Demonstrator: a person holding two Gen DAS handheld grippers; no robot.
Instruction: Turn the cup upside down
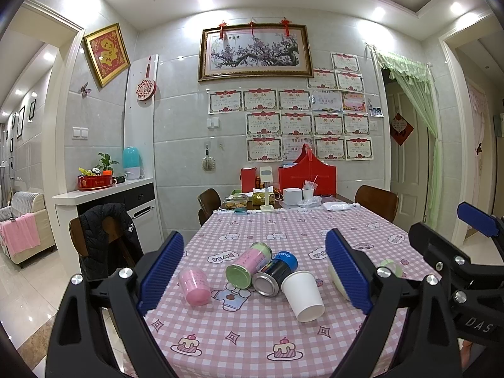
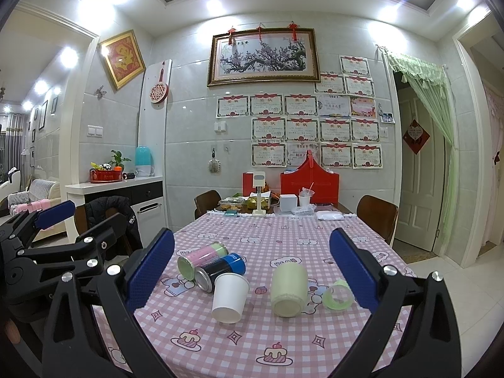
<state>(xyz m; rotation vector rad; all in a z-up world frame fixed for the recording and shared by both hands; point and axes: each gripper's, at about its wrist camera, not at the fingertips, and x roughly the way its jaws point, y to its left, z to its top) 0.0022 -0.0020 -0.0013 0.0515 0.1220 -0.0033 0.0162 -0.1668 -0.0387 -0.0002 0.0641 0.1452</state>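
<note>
A white paper cup (image 1: 303, 295) lies tipped on the pink checked tablecloth (image 1: 252, 340), mouth toward me; it also shows in the right wrist view (image 2: 229, 296). A pink cup (image 1: 194, 286) lies on its side at the left. A pale green cup (image 2: 289, 289) lies on its side at the right. My left gripper (image 1: 252, 278) is open and empty, held above the table short of the cups. My right gripper (image 2: 252, 278) is open and empty, also short of the cups. Each gripper shows at the edge of the other's view.
A pink-green can (image 1: 249, 264) and a dark blue can (image 1: 275, 273) lie on their sides behind the white cup. A small green tape ring (image 2: 337, 294) lies at the right. Boxes, a red bag (image 1: 307, 176) and chairs stand at the table's far end.
</note>
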